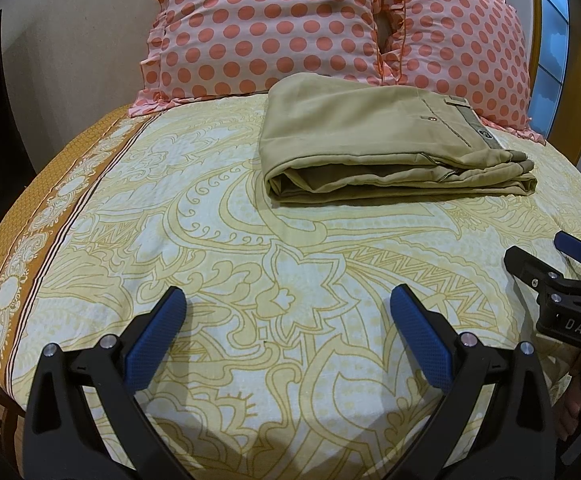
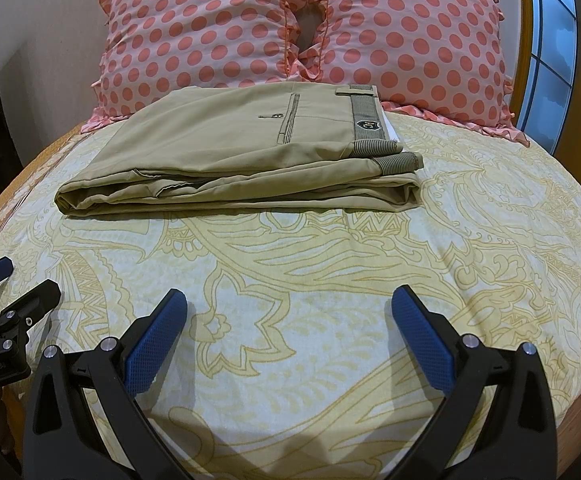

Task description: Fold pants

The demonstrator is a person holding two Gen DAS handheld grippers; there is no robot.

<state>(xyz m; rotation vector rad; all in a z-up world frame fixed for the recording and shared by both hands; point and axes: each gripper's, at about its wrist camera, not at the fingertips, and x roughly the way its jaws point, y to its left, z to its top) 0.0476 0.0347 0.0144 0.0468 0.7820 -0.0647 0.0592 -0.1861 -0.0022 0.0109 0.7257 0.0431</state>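
Khaki pants [image 1: 374, 144] lie folded in a flat rectangular stack on the bed, near the pillows, waistband to the right; they also show in the right wrist view [image 2: 230, 156]. My left gripper [image 1: 288, 300] is open and empty, held over the sheet well short of the pants. My right gripper [image 2: 289, 300] is open and empty too, also short of the pants. The right gripper shows at the right edge of the left wrist view [image 1: 562, 280], and the left gripper at the left edge of the right wrist view [image 2: 10, 300].
The bed has a yellow and white patterned sheet [image 1: 250, 280] with an orange border on the left [image 1: 30, 240]. Two pink polka-dot pillows [image 2: 194, 32] [image 2: 410, 40] stand behind the pants. A wooden headboard and window [image 2: 550, 40] are at the right.
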